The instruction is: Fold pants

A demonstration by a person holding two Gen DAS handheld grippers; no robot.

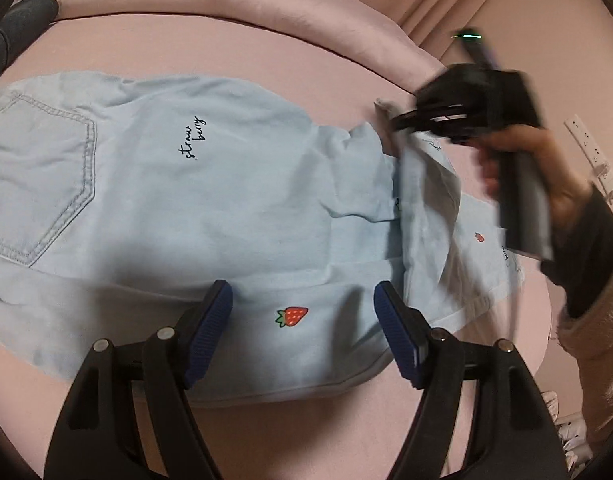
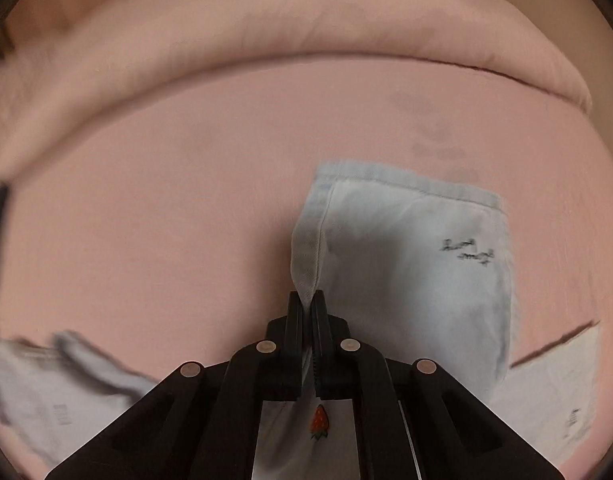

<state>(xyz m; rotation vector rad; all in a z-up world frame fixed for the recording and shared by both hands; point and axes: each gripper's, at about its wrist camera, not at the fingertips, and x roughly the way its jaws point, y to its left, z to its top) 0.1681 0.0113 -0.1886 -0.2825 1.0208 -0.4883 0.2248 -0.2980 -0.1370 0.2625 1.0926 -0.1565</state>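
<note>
The room light is soft, warm and rather dim, laying broad grey shadows on the pants (image 1: 154, 200) beneath the left gripper (image 1: 304, 332). Both views bulge like fishbowls, dark at the corners. The right gripper (image 1: 402, 122) and the hand (image 1: 546, 176) holding it smear with motion blur, and the right wrist view is hazy towards its edges.

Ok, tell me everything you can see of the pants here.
The pants are pale blue denim-like cloth with a stitched back pocket, small strawberry prints and "strawberry" script. They lie spread on pink bedding. The right gripper is shut on a hem, lifting that leg end; the left gripper hovers open above them.
</note>
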